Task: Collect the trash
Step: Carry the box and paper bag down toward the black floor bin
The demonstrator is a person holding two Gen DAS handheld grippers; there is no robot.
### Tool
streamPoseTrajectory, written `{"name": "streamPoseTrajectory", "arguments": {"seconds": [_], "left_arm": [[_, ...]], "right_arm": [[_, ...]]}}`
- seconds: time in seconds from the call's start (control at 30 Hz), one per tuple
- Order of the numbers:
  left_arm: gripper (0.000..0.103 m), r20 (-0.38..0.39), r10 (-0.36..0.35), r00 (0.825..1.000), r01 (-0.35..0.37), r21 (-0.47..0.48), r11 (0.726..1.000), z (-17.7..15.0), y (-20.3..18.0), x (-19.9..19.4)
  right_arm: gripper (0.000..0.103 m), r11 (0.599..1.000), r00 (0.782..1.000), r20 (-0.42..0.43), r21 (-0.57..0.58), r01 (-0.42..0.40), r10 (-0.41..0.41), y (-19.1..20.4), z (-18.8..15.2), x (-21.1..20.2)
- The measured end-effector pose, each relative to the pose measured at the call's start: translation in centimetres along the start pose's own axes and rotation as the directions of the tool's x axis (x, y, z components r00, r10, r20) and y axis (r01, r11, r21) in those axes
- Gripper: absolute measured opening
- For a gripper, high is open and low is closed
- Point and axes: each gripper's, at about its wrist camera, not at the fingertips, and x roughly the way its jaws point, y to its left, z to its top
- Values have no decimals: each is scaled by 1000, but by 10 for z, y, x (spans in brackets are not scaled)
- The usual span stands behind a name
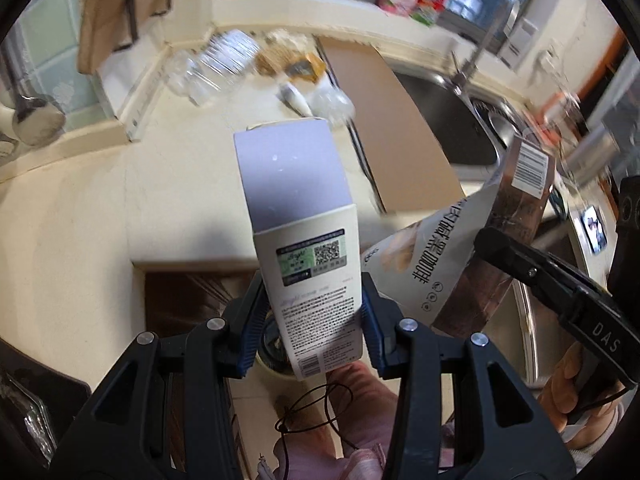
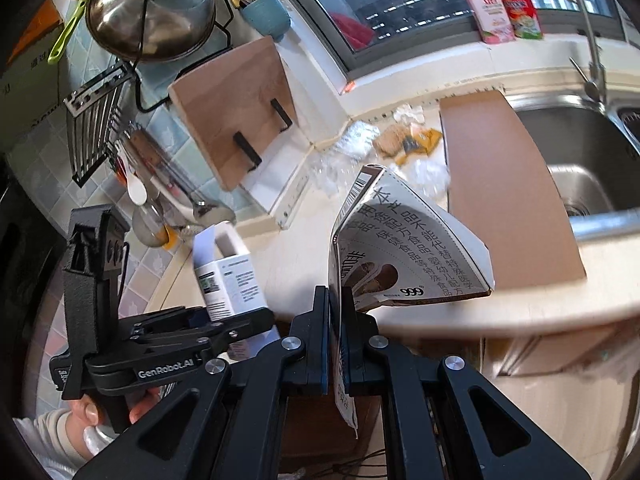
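Observation:
My left gripper (image 1: 314,320) is shut on a white open-topped carton (image 1: 304,232) with a QR label, held upright off the counter's front edge; it also shows in the right wrist view (image 2: 230,276). My right gripper (image 2: 338,344) is shut on a flattened brown-and-white coffee box (image 2: 404,252), which also shows in the left wrist view (image 1: 452,248). More trash lies at the counter's back: clear plastic bottles (image 1: 216,64), a yellow-brown wrapper (image 1: 296,62) and crumpled clear plastic (image 1: 332,102).
A brown cardboard sheet (image 2: 508,184) lies on the cream counter (image 1: 80,208) beside the steel sink (image 2: 580,152). A wooden cutting board (image 2: 236,112) leans on the tiled wall. A pot lid and utensils hang at left. The floor lies below the counter edge.

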Motion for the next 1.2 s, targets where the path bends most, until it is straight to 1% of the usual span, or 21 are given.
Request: {"name": "streamPoseTrajectory", "arguments": {"seconds": [0.23, 0.33, 0.5, 0.63, 0.7, 0.8, 1.0, 1.13, 1.2], "left_arm": [[40, -70, -23, 997, 28, 69, 997, -34, -29, 19], [40, -96, -25, 995, 34, 87, 996, -44, -38, 31], [40, -146, -4, 989, 19, 96, 995, -54, -45, 59], [40, -190, 23, 982, -1, 117, 993, -72, -50, 89], [40, -222, 26, 975, 1, 123, 992, -85, -52, 108], [40, -281, 37, 959, -9, 98, 995, -107, -52, 143], [40, -336, 47, 941, -24, 71, 997, -142, -49, 202], [40, -349, 47, 936, -30, 56, 998, -162, -40, 241], [40, -357, 48, 933, -39, 33, 999, -171, -33, 264]], "right_arm": [[4, 998, 998, -58, 42, 35, -33, -9, -58, -14], [4, 996, 994, -96, 70, 51, -44, -20, -75, -9], [4, 992, 986, -163, 108, 66, -48, -44, -98, 7], [4, 990, 975, -212, 115, 87, -62, -64, -115, 28], [4, 989, 973, -220, 110, 94, -68, -76, -123, 42], [4, 987, 965, -254, 118, 105, -72, -96, -139, 65], [4, 982, 930, -358, 132, 135, -80, -142, -182, 117], [4, 977, 912, -402, 146, 152, -82, -174, -211, 151], [4, 976, 905, -418, 156, 153, -75, -185, -222, 165]]}}
